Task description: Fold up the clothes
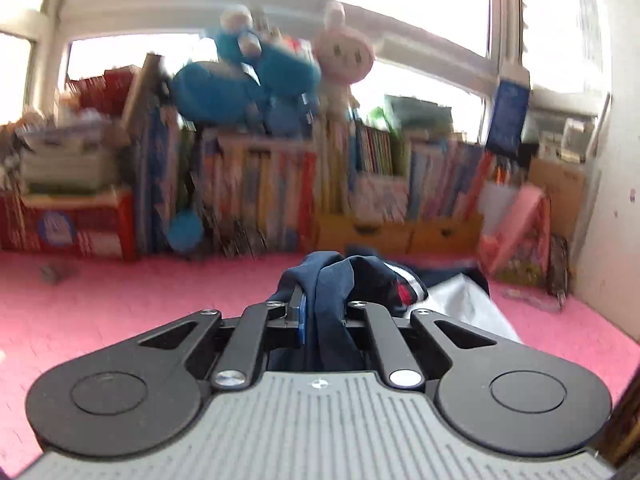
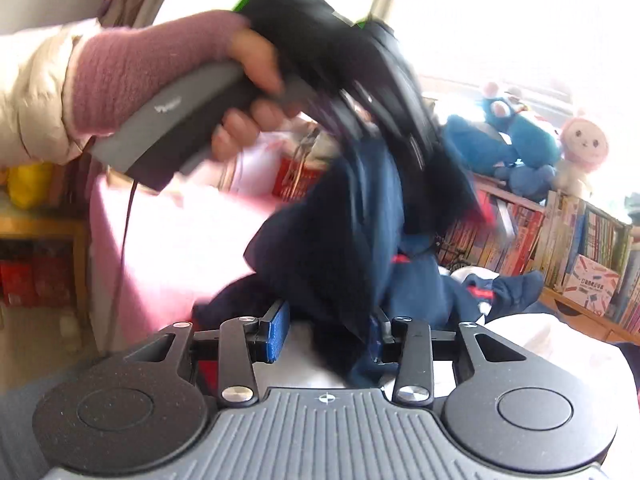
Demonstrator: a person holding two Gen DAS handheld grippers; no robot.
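- A navy garment (image 1: 332, 300) is seen bunched between the fingers of the left gripper (image 1: 322, 312), whose blue pads are closed on a fold of the cloth.
- In the left wrist view, the rest of the garment, with a red and white patch, is shown trailing forward onto a white cloth (image 1: 468, 304) that lies on the pink mat (image 1: 140, 304).
- In the right wrist view, the same navy garment (image 2: 352, 240) is seen hanging from the left gripper (image 2: 384, 120), which is held up and tilted down by a hand (image 2: 252, 92) in a pink knitted cuff.
- The right gripper (image 2: 332, 328) is shown with its fingers apart; the navy cloth hangs down between them, against the right-hand finger, while the blue pad (image 2: 278, 332) on the other side is left bare.
- Only in the left wrist view is the mat seen stretching to a row of books (image 1: 280, 196) under the window.
- Blue and pink soft toys (image 1: 276, 64) are shown on top of the books in both views.
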